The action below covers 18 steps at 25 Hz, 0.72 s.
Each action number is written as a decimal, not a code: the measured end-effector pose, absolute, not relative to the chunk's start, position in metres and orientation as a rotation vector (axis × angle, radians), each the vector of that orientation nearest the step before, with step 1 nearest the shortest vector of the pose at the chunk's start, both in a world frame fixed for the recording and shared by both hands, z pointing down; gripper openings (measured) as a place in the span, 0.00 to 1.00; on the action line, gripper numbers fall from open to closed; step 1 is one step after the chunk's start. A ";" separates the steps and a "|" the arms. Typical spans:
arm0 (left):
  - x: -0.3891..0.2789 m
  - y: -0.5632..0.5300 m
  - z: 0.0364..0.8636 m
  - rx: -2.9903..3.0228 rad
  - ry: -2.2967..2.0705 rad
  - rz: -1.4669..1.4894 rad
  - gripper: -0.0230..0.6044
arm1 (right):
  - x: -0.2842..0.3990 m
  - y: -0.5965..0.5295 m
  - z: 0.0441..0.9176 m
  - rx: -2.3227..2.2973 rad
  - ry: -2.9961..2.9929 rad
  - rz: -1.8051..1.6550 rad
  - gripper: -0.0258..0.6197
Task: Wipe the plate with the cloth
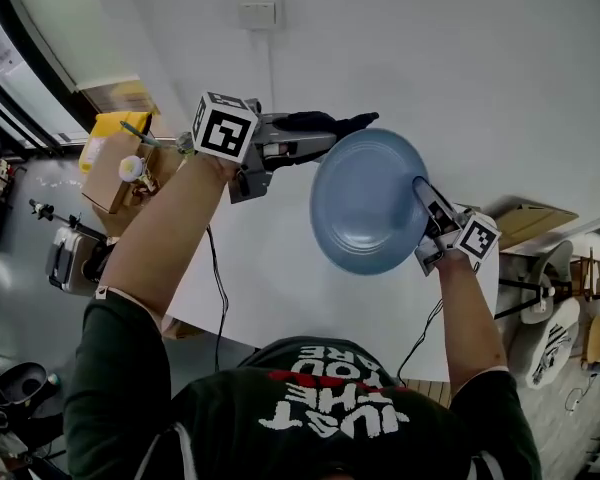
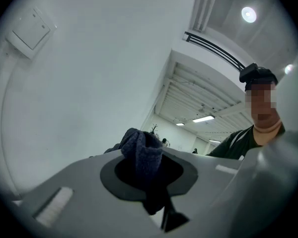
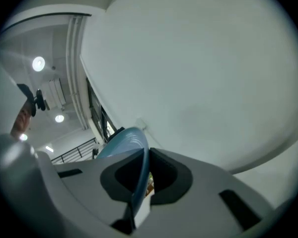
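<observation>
In the head view a blue plate [image 1: 368,200] is held up in the air over the white table [image 1: 280,268], its face turned toward me. My right gripper [image 1: 426,200] is shut on the plate's right rim; the right gripper view shows the rim [image 3: 137,180] edge-on between the jaws. My left gripper [image 1: 325,133] points right toward the plate's upper left edge and is shut on a dark cloth [image 1: 330,122]. In the left gripper view the cloth [image 2: 144,155] bunches up between the jaws.
A cardboard box [image 1: 120,168] with yellow items stands at the table's left end. Cables [image 1: 218,288] hang over the near table edge. Stools and gear [image 1: 550,318] sit on the floor at the right. A wall switch [image 1: 258,12] is on the far wall.
</observation>
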<state>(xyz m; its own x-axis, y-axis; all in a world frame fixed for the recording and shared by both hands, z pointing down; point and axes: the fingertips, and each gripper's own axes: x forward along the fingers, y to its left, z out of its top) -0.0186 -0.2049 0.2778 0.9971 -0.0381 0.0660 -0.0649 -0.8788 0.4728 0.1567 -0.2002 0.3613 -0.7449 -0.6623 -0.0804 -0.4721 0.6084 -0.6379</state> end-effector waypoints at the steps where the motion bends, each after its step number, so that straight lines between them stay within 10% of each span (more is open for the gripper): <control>1: -0.020 -0.203 0.278 2.656 -0.093 0.055 0.12 | 0.164 -0.203 0.360 -0.939 2.476 -0.880 0.06; 18: -0.029 -0.168 0.263 2.649 -0.373 -0.371 0.12 | 0.207 -0.234 0.376 -1.225 2.029 -0.976 0.06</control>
